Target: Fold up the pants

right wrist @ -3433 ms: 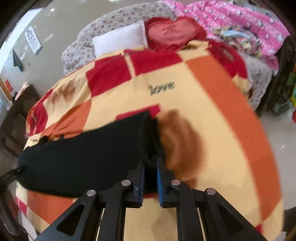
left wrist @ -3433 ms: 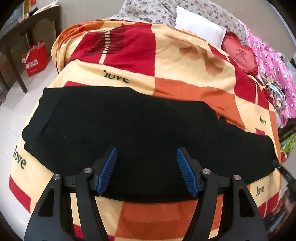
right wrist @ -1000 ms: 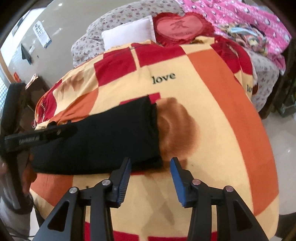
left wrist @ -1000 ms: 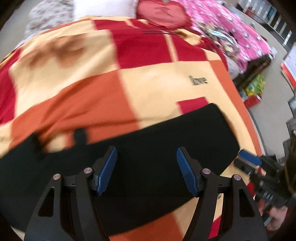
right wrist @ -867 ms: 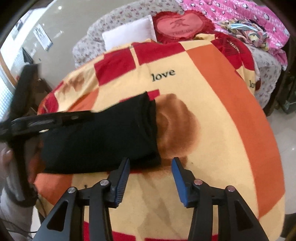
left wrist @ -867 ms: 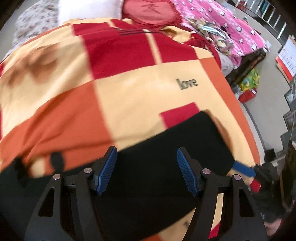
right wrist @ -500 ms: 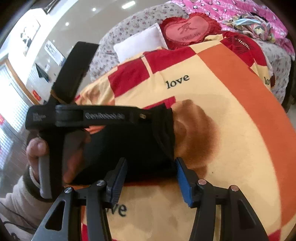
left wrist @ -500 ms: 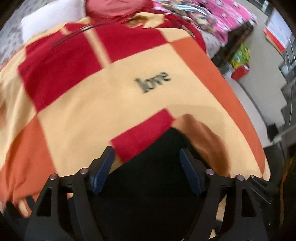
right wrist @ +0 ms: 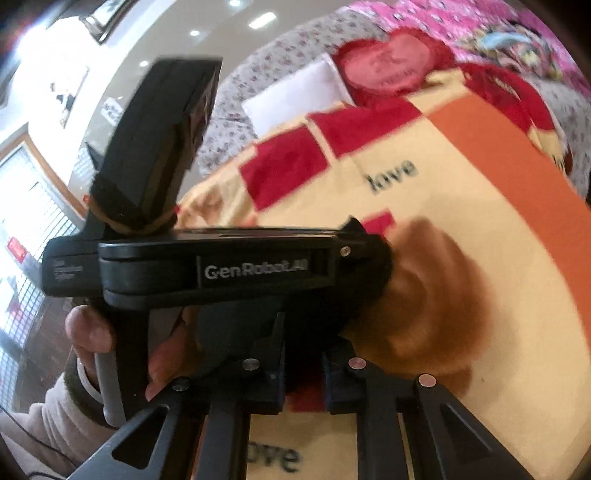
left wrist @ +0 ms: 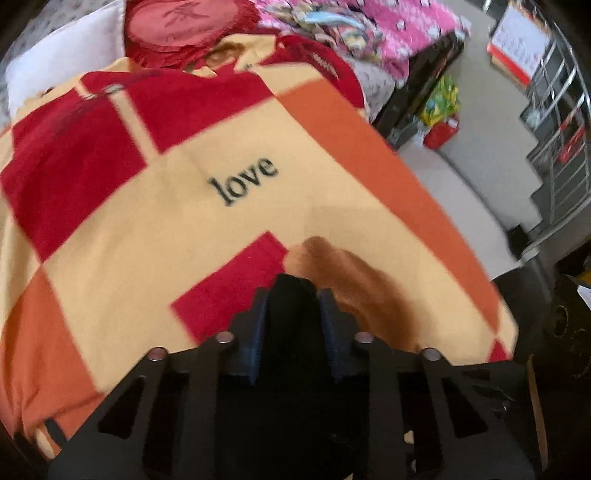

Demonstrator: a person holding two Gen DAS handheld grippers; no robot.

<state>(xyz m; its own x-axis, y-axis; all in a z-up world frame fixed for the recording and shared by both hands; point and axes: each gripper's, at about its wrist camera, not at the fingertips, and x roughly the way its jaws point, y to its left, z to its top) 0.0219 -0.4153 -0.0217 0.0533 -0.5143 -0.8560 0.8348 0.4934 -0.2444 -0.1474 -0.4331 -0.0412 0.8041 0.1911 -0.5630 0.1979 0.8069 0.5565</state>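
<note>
The black pants lie on a bed under a red, orange and cream checked blanket. In the left wrist view my left gripper is shut on the far corner of the pants' end. In the right wrist view my right gripper is closed on the near corner of the same black edge. The left gripper's body and the hand holding it cross just above the right one and hide most of the pants.
A white pillow and a red heart cushion lie at the bed's head, beside pink bedding. The bed's right edge drops to a grey floor with bags and a metal rack.
The left gripper swept right along the pants to their end and closed on the far corner. The right gripper, open a second ago, moved in and closed on the near corner.
</note>
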